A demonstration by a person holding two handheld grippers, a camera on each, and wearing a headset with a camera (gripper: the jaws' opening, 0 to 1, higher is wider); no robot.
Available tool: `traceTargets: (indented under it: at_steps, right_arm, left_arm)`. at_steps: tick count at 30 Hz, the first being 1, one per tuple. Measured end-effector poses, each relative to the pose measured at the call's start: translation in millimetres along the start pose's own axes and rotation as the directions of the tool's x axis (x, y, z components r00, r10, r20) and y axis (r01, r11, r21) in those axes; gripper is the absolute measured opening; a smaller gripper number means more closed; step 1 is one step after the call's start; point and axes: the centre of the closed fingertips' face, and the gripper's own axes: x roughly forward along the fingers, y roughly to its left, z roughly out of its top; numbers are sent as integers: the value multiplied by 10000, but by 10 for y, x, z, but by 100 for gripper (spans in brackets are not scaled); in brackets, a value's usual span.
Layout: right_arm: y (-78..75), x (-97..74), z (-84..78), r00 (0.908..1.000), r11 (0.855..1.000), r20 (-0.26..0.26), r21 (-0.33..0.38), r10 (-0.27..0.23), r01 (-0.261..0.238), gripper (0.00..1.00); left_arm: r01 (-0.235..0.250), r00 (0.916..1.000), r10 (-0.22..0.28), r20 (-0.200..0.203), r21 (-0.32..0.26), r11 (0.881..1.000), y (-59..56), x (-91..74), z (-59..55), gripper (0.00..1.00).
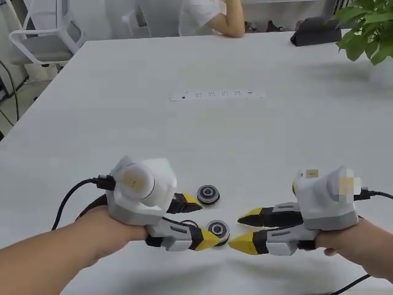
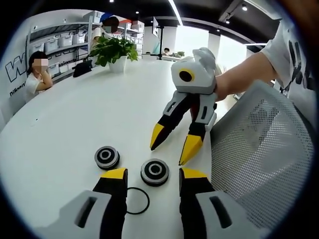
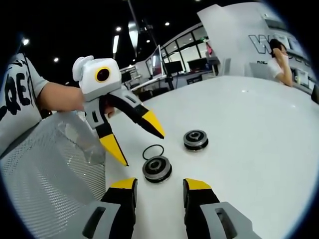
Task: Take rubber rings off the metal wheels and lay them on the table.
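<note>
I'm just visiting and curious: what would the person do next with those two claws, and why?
Probably ease the left gripper forward to pinch the nearer wheel. Both grippers are open, the right gripper faces it from the other side, and one rubber ring already lies loose on the table.

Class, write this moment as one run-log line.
left gripper: open; right gripper: open; thin black rubber ring: on white table; two round metal wheels: beside it

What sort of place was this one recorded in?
Likely an office or lab: a large white table with a socket strip, shelves of storage bins, a mesh office chair.
</note>
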Motion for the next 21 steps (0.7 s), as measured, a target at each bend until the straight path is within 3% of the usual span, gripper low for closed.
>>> traceTargets:
  at_steps: [21]
  right_arm:
    - [25, 8, -43, 10000, 10000, -85, -4, 42, -42, 35]
  left_arm:
    - [259, 9994, -258, -235, 49, 9997, -88, 176, -65, 17]
